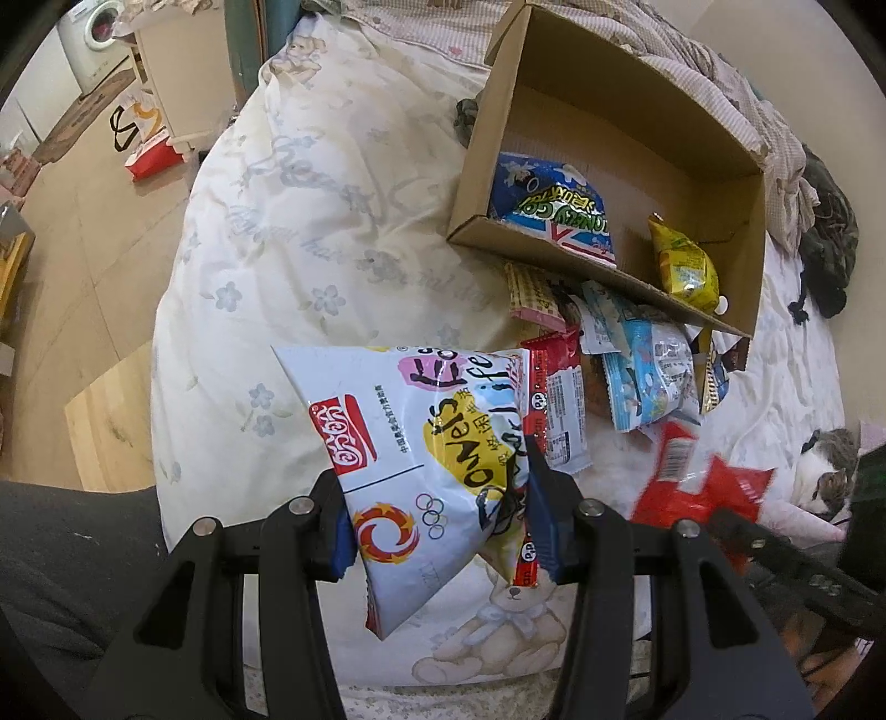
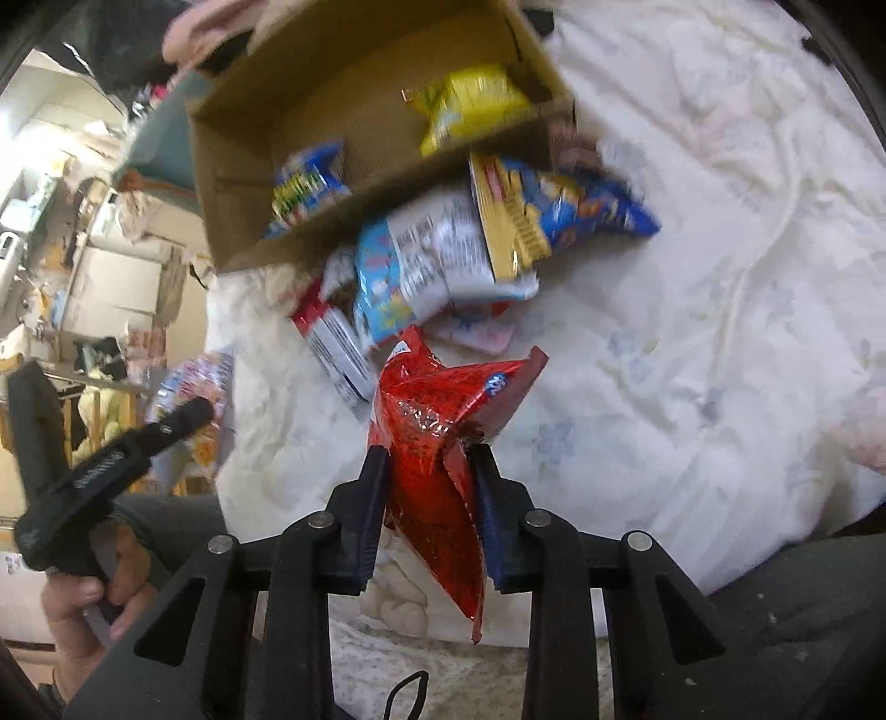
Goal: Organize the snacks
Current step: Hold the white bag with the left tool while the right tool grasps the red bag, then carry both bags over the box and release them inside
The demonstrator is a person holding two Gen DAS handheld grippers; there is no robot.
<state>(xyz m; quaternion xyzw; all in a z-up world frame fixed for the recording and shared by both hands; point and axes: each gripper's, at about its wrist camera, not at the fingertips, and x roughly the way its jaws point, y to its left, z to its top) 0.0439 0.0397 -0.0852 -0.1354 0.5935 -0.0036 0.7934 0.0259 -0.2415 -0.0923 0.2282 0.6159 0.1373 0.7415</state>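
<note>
A bed covered by a cream quilt [image 1: 310,232] printed with pale blue flowers and teddy bears fills both views, with wooden flooring and a washing machine [image 1: 91,41] seen past its left edge in the left wrist view. An open cardboard box [image 1: 714,138] is set on the quilt toward the far side of the bed; inside it a blue snack bag [image 1: 554,207] is lying against the near wall and a yellow snack bag [image 1: 684,266] is leaned at the near right corner. Just outside the box's near wall a heap of loose packets [image 1: 626,365] is spread on the quilt — light blue, red-and-white and pink ones overlapping each other. The left gripper [image 1: 437,520] is closed on a white snack bag [image 1: 421,443] with a red logo and a yellow patch, the bag pinched between the blue-padded fingers and held above the quilt, near the heap. The right gripper [image 2: 426,509] is clamped on a red foil packet [image 2: 437,437], which is gripped at its middle and crumpled, its lower corner hanging below the fingers; the same packet is seen blurred at the right of the left wrist view. A grey-and-white cat [image 1: 825,471] is lying at the right edge of the bed, and a dark garment [image 1: 830,243] is bunched beyond the box — near the far right corner
</note>
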